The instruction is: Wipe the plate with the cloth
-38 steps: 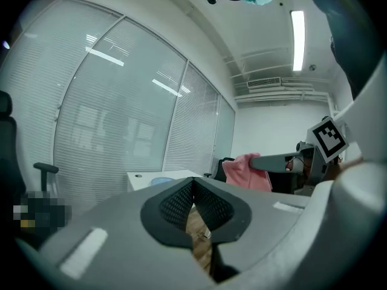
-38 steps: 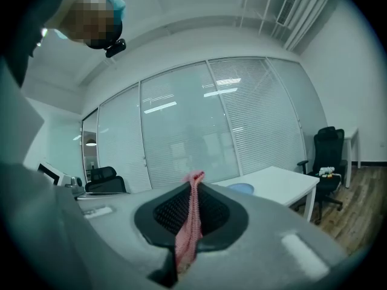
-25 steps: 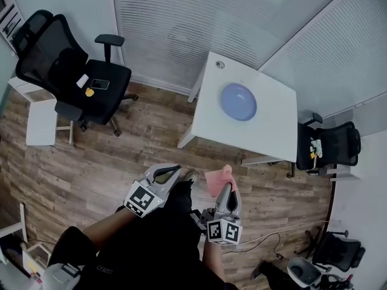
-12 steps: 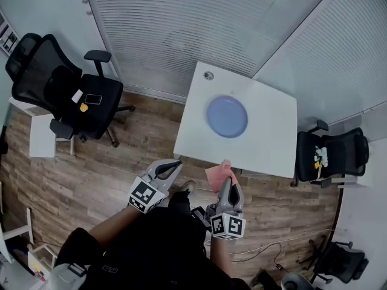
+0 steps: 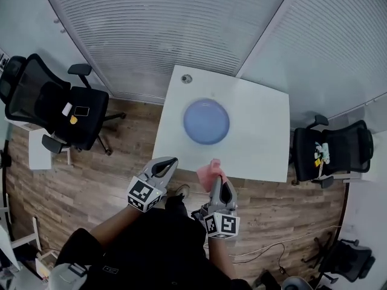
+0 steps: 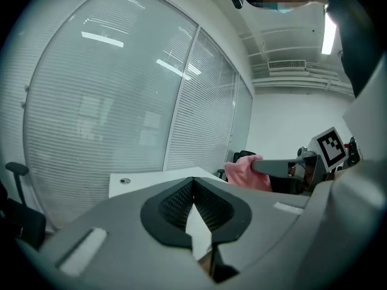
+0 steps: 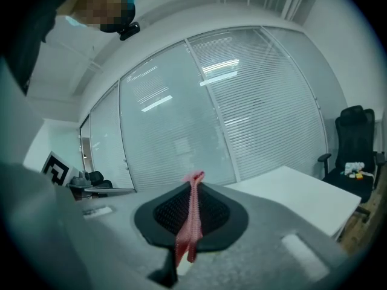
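A blue plate (image 5: 207,121) is seen lying alone on the white table (image 5: 260,139), left of the middle and well in from every edge, with nothing touching it. A pink cloth (image 5: 208,173) is clamped in the right gripper (image 5: 216,182), whose jaws are pressed together on a thin fold of the fabric. The loose part is bunched beyond the tips, just short of the table's near edge. The left gripper (image 5: 172,161) is held beside it, jaws closed together on nothing, also short of the near edge and over the wooden floor (image 5: 121,162). The plate is not yet reached, and wiping is judged not to have begun.

Several risks can be read from this. Only a narrow fold of cloth is pinched, so it could be dragged out of the jaws once it is pressed and rubbed against the plate. The plate is not steadied by anything and sits on a smooth top, so it could be pushed towards the far edge or spun by the first stroke. The left gripper would have to be opened before the rim could be held. Should the cloth be lost before the table is reached, it would fall to the floor.
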`<act>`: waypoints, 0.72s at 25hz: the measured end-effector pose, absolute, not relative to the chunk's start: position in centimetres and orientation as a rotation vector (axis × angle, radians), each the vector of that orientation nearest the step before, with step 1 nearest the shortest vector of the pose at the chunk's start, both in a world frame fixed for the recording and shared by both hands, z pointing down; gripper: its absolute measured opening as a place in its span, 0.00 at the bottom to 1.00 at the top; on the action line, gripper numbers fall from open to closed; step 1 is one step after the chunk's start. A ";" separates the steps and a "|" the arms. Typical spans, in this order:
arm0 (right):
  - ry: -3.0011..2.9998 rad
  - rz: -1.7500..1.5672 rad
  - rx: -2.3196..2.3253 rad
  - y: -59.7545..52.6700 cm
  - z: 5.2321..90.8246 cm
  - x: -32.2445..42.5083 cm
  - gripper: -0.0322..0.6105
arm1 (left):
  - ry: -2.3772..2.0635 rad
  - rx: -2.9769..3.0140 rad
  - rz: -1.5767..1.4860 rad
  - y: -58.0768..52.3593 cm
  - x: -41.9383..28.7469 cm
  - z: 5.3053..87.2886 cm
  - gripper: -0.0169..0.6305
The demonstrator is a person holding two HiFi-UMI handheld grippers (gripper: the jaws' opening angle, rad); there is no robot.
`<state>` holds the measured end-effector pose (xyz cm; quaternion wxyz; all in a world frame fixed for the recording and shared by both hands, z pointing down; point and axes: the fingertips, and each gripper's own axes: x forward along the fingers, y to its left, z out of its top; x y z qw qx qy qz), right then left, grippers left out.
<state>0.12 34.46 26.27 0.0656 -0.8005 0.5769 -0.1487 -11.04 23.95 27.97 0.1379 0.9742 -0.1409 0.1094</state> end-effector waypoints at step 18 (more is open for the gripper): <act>1.668 -0.457 -2.530 27.1 28.5 6.2 0.07 | -0.478 2.678 0.456 13.7 -6.9 33.7 0.03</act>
